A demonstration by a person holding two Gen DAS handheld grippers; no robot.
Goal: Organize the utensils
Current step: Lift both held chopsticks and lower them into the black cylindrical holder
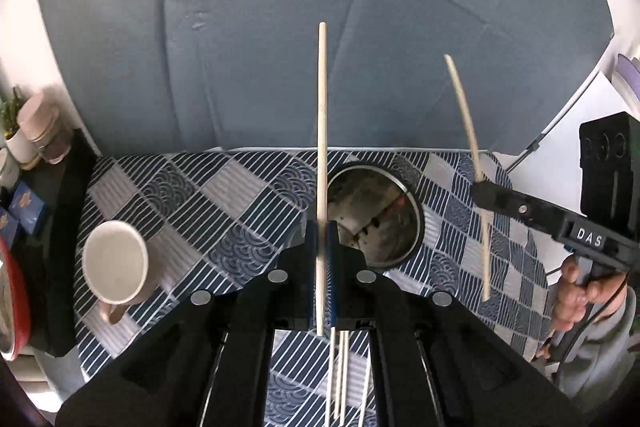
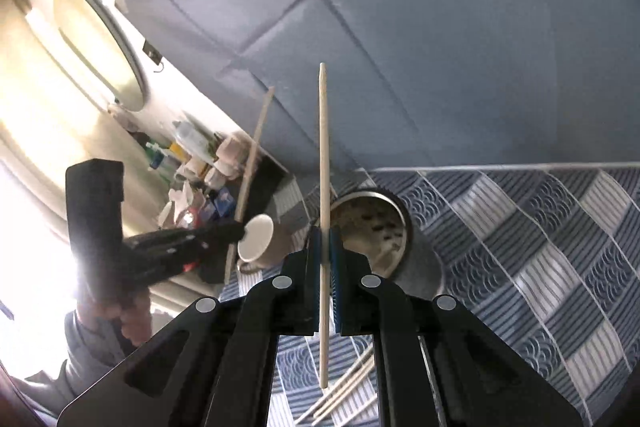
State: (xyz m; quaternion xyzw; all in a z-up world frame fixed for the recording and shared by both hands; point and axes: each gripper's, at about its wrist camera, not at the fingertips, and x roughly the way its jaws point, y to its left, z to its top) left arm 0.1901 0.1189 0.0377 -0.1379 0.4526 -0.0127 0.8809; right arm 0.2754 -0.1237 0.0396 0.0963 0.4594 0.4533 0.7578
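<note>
My left gripper [image 1: 323, 227] is shut on a wooden chopstick [image 1: 321, 131] that stands upright, above the table. My right gripper [image 2: 325, 233] is shut on a second chopstick [image 2: 323, 167], also upright. Each gripper shows in the other view: the right one [image 1: 482, 187] holding its chopstick [image 1: 468, 123], the left one [image 2: 236, 229] holding its chopstick [image 2: 252, 163]. A round metal utensil holder [image 1: 414, 195] stands just beyond both grippers; it also shows in the right wrist view [image 2: 400, 211]. Several more chopsticks [image 1: 340, 375] lie on the cloth below the grippers, also in the right wrist view [image 2: 344, 387].
A beige mug [image 1: 116, 263] stands on the blue patterned tablecloth [image 1: 224, 195] to the left; it also shows in the right wrist view [image 2: 260, 239]. A grey padded wall [image 1: 280, 27] rises behind the table. Jars and boxes [image 1: 32, 147] crowd a dark shelf at far left.
</note>
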